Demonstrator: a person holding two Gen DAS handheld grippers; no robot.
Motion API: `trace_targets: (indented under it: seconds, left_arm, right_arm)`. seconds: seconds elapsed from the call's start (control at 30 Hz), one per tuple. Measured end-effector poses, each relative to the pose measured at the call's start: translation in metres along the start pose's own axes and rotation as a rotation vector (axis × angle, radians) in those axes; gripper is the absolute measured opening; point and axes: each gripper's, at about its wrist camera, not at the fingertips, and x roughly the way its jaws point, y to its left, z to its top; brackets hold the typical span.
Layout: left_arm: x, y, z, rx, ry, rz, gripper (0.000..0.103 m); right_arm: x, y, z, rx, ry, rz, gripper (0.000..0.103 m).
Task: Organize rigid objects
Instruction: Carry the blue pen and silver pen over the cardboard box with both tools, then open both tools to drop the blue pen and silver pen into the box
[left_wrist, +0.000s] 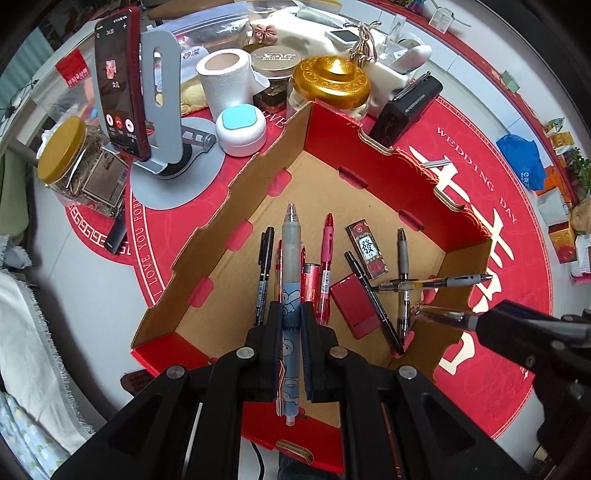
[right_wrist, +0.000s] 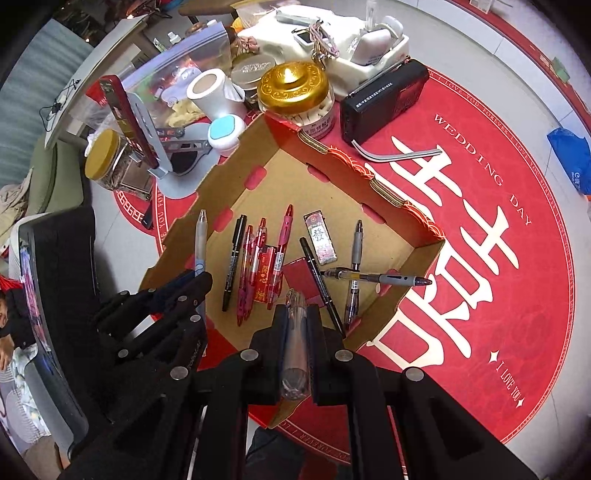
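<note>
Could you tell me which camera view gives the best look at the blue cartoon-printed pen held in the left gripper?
The left wrist view: the blue pen runs up the middle, its print and grey tip clear between the left gripper pads. In the right wrist view, only its pale upper half shows, off to the left.

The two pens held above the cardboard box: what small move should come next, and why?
Probably lower both a little more, then open the fingers. The left gripper is shut on a grey-and-blue cartoon pen, the right gripper on a clear plastic pen, both over the red-and-brown cardboard box, where other pens already lie on the floor.
</note>
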Motion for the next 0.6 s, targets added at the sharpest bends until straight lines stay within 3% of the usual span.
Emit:
trace_targets:
  seconds: [0.6]
  left_arm:
    - [0.041,0.000,0.008,-0.005,0.044,0.010,0.010]
  right_arm:
    - [0.053,-0.006,0.015,0.002,0.061,-0.041,0.011]
